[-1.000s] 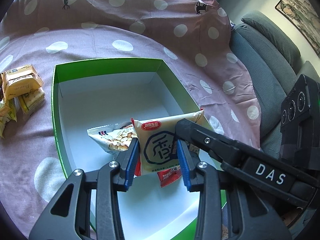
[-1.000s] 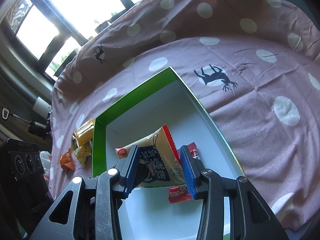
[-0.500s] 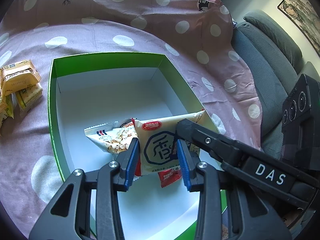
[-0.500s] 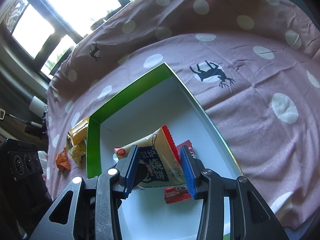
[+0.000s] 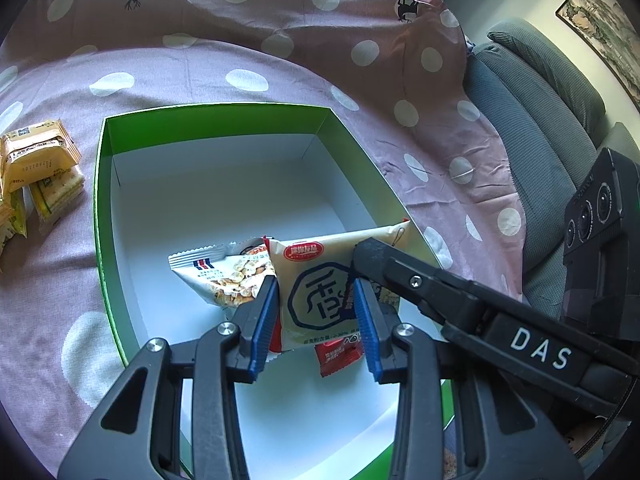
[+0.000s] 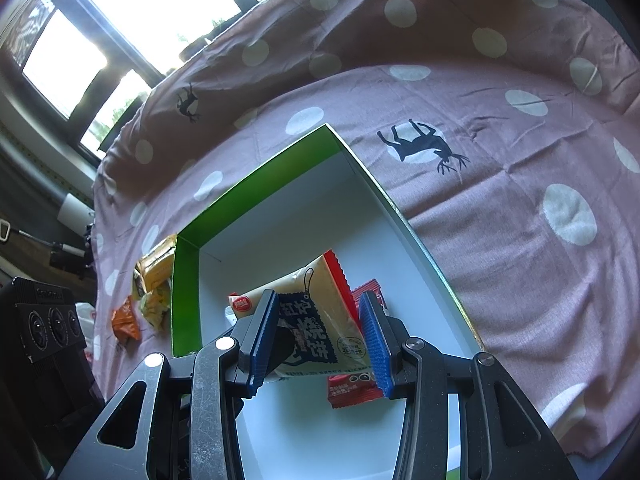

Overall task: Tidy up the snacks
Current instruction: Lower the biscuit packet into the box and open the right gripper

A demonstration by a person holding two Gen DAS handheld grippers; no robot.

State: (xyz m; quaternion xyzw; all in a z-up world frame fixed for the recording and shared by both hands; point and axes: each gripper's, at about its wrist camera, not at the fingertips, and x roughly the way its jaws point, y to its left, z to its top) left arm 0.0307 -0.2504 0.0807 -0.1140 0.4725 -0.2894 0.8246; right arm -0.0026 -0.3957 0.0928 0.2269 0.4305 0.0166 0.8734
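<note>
A green box with a white floor lies on the spotted cloth. Inside it lie a cream snack packet with dark blue print, a white nut packet and a small red packet. My left gripper hangs over the cream packet, its blue pads either side of it, jaws apart. My right gripper comes from the other side with its jaws apart around the same cream packet; a finger of it crosses the left wrist view. The red packet lies beside.
Yellow snack packets lie on the cloth left of the box; they and an orange packet show in the right wrist view. A grey sofa stands at the right. A window is behind.
Both views have shifted slightly over the box; the packets lie where they were and both grippers stay apart around the cream packet.
</note>
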